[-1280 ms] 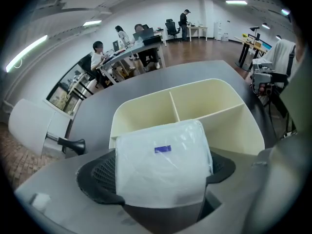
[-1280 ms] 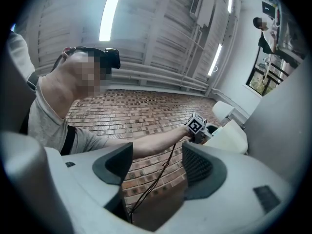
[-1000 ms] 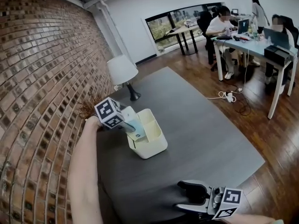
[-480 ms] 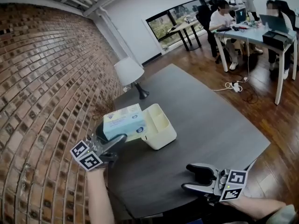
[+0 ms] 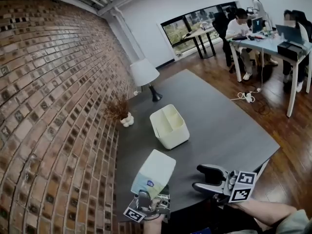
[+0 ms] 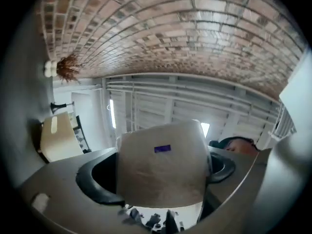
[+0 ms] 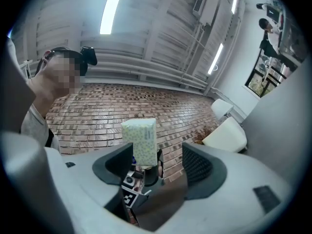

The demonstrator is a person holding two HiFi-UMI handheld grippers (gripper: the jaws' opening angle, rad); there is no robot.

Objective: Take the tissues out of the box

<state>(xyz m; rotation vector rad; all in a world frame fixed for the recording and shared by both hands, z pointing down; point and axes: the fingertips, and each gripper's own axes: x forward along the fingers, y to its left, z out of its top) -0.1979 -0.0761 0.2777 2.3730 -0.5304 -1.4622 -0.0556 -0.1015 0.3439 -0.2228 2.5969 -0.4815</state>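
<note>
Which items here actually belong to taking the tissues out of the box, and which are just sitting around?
In the job:
- tissue pack, clamped in the left hand-held gripper
- white box on the table
- right hand-held gripper, open and empty

Lying about:
- lamp
- dried plant
- power strip on the floor

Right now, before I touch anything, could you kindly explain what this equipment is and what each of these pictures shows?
No robot here: a person holds a two-fingered gripper in each hand. The head view comes from a camera on the person's head; the other two cameras ride on the grippers, looking along their fingers. On the dark grey table stand a cream plastic compartment box, a white lamp and a dried brown plant. The left gripper is shut on a pale soft pack of tissues, apart from the box. The right gripper is open and empty.
</note>
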